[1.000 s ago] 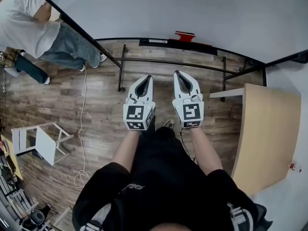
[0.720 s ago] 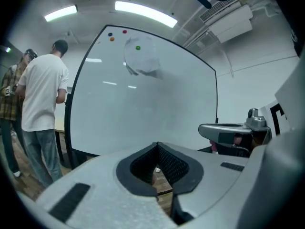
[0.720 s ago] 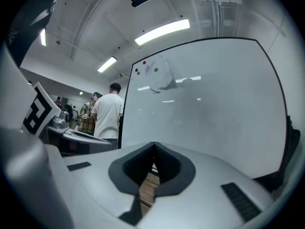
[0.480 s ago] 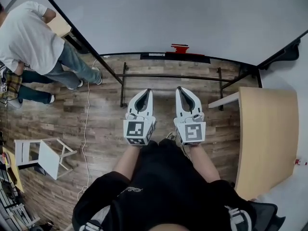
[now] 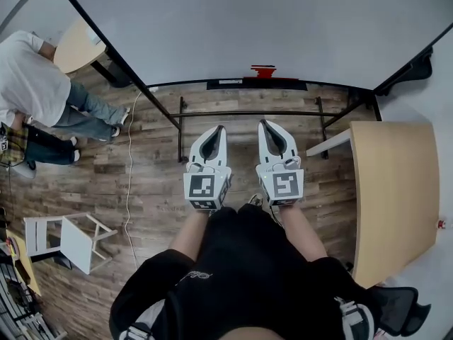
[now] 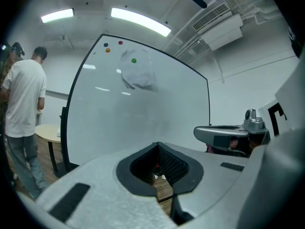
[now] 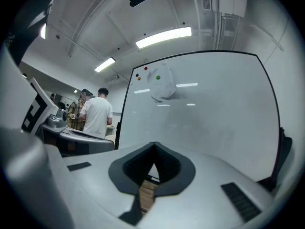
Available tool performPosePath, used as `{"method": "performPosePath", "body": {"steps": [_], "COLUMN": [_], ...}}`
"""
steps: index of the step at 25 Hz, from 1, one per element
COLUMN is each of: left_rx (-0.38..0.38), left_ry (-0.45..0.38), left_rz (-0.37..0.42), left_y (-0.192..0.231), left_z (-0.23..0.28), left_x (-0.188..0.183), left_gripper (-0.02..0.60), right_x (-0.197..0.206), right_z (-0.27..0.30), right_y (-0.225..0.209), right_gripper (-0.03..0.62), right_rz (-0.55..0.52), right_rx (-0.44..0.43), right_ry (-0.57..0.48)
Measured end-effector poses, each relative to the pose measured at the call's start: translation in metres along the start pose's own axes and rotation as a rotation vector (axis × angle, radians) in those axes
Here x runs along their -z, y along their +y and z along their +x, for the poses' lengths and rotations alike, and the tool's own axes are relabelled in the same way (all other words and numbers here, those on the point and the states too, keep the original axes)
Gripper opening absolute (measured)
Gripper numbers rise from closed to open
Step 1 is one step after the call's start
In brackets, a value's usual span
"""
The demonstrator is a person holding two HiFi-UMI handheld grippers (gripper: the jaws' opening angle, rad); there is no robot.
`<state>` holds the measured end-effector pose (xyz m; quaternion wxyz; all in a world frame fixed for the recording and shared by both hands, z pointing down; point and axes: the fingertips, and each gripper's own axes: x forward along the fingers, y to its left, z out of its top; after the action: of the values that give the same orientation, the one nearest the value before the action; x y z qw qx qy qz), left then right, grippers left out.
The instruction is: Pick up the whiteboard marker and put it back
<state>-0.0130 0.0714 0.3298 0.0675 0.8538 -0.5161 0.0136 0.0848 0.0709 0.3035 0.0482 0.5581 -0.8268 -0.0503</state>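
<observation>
White-grey whiteboard [image 5: 233, 27] now fills more of the upper part of the head view than a second ago. Its lower edge and the black tray [image 5: 283, 85] along it have slid down the frame, nearer the two grippers. The left gripper [image 5: 218, 129] and right gripper [image 5: 263, 124] sit side by side at the centre as before, pointing at the board and still apart from the tray. Both pairs of jaws are pressed together tip to tip with nothing between them. Each gripper's own view shows only board and floor past the tips. The person in the white shirt [image 5: 32, 87] has drifted toward the left edge.

This looks like an approach only just begun. The person is squaring up to the board, no pick has started, and the jaws will have to part before any grasp.

The tray is the only holder in sight. A small red object [image 5: 264, 70] sits at its top edge, at upper centre of the frame. It may be the marker, but it is too small to tell. No marker is plainly seen anywhere else, including near the tan bench [image 5: 393, 190] at the right.
</observation>
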Motion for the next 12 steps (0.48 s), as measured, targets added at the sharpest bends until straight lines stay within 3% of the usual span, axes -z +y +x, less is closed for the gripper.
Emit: {"method": "performPosePath", "body": {"steps": [12], "left_rx": [0.019], "left_ry": [-0.013], "left_rz": [0.02], "left_y": [0.0023], "left_z": [0.004], "left_x": [-0.0049], "left_gripper": [0.005], "right_x": [0.0014], "right_z": [0.0088], "right_y": [0.0029], "right_gripper": [0.0], "right_rz": [0.003], "right_rx": [0.002], "right_ry": [0.004]}}
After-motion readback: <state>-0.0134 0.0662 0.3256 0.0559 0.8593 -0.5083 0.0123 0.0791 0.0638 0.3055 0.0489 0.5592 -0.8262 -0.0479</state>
